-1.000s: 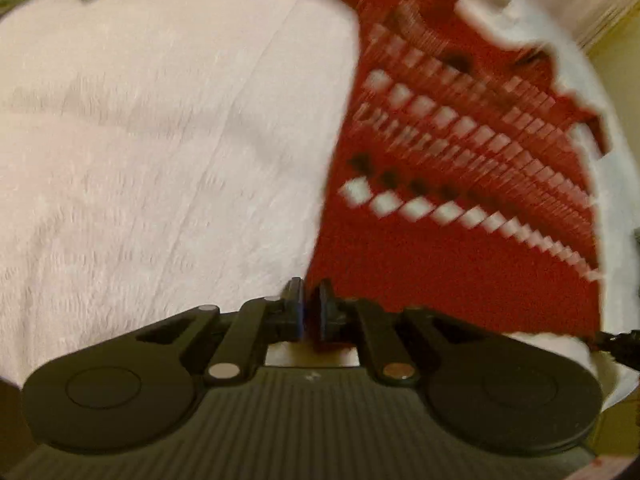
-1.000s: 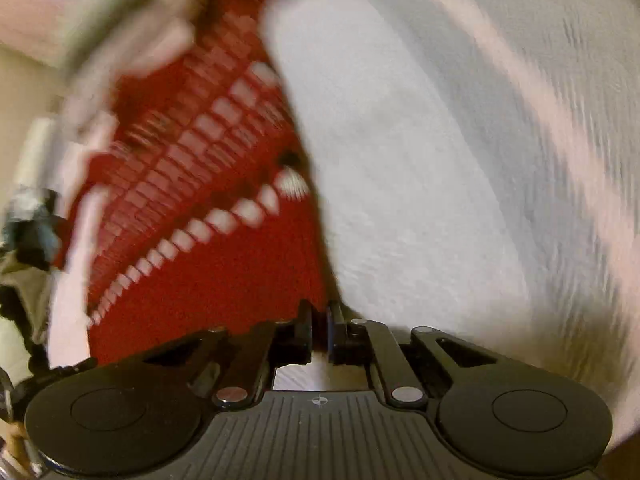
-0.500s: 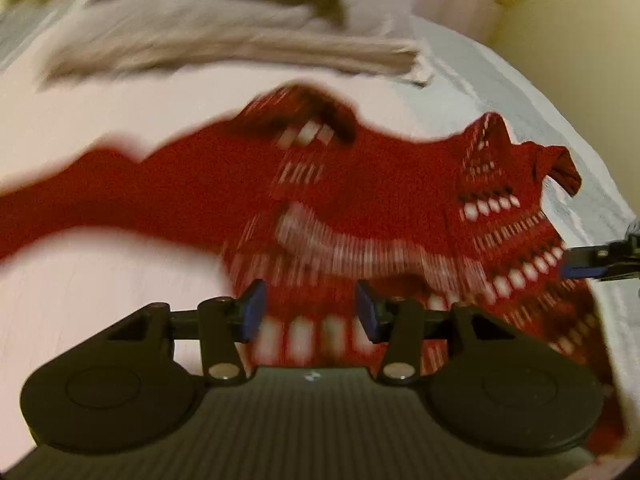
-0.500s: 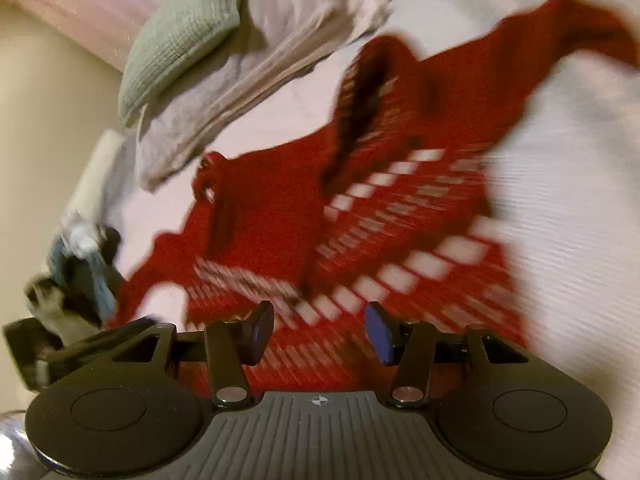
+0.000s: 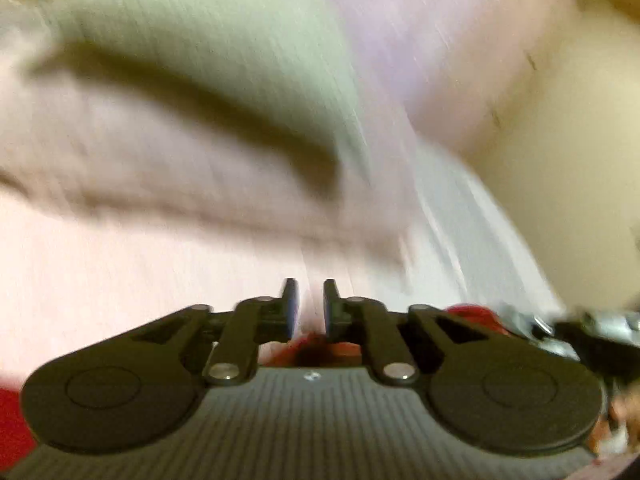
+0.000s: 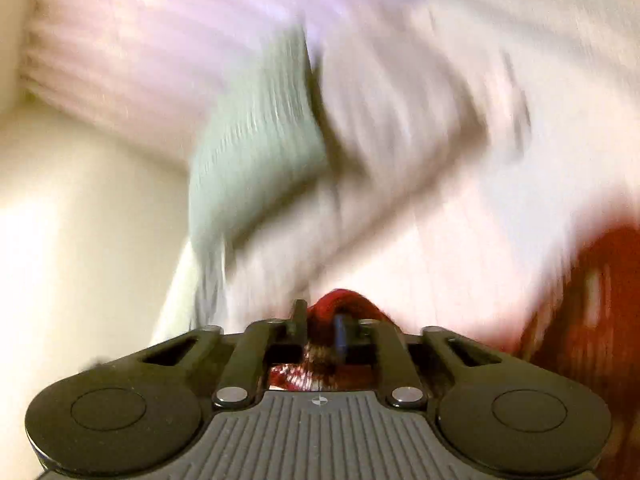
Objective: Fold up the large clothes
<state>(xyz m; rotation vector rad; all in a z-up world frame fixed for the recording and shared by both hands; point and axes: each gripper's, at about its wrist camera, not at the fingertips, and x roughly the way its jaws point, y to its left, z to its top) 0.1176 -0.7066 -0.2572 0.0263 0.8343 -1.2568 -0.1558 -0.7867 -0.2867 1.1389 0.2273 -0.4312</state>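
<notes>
Both views are heavily motion-blurred. The red patterned sweater (image 6: 592,320) lies on the pale bed sheet (image 6: 460,248) at the right. A bunch of the sweater bulges up between the fingers of my right gripper (image 6: 320,316), which is shut on it. In the left wrist view my left gripper (image 5: 311,304) has its fingers a narrow gap apart. Red cloth shows low between them, and more of the sweater (image 5: 472,314) peeks out beside the right finger. Most of the sweater is hidden under the gripper bodies.
A green pillow (image 5: 200,60) rests on a folded beige blanket (image 5: 160,168) at the head of the bed (image 5: 120,280). A cream wall (image 5: 560,160) runs along the right. The other gripper (image 5: 592,328) shows at the right edge. The pillow (image 6: 256,160) is also in the right wrist view.
Half a second ago both grippers were open above the spread sweater. Now both have closed on red cloth, and both views have swung up toward the pillow and blanket.
</notes>
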